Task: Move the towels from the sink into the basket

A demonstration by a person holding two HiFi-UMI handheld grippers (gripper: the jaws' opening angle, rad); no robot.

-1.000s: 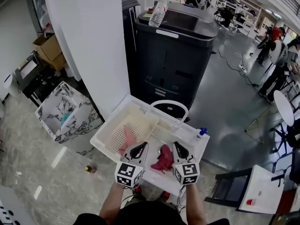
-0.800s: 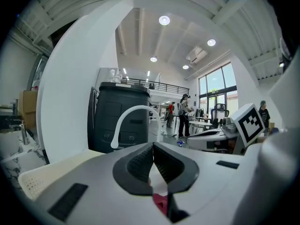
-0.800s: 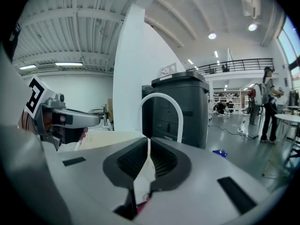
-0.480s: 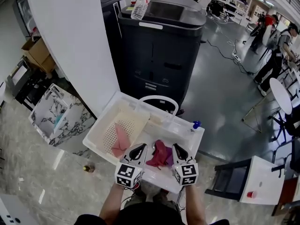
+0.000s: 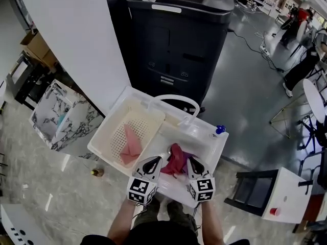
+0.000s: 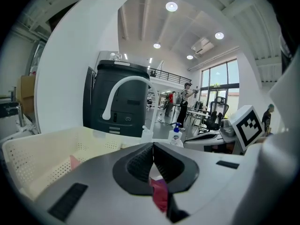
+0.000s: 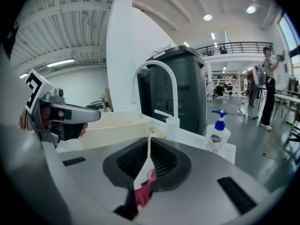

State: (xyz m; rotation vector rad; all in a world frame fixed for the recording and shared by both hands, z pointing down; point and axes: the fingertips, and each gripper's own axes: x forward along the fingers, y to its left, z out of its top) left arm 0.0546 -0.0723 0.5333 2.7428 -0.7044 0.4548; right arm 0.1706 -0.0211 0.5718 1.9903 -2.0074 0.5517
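Note:
A dark red towel (image 5: pixel 176 160) lies crumpled in the white sink (image 5: pixel 204 143), at its near side. Left of the basin stands a cream perforated basket (image 5: pixel 113 134) with a pink towel (image 5: pixel 130 144) inside. My left gripper (image 5: pixel 153 163) hangs just left of the red towel, its jaws shut and empty. My right gripper (image 5: pixel 193 163) hangs just right of it, jaws closed to a thin slit with nothing gripped. In the left gripper view the red towel (image 6: pixel 159 193) shows under the shut left gripper (image 6: pixel 153 146). The right gripper view shows the red towel (image 7: pixel 143 191) below the right gripper (image 7: pixel 149 146).
A white arched faucet (image 5: pixel 173 100) rises behind the sink, with a blue-capped soap bottle (image 5: pixel 219 129) at the back right corner. A large dark machine (image 5: pixel 179 40) stands behind, a marble-patterned box (image 5: pixel 61 121) on the floor at left, and a dark chair (image 5: pixel 250 198) at right.
Both grippers have sunk toward the sink and now flank the red towel more closely. Their jaws look unchanged. The pink towel stays in the basket.

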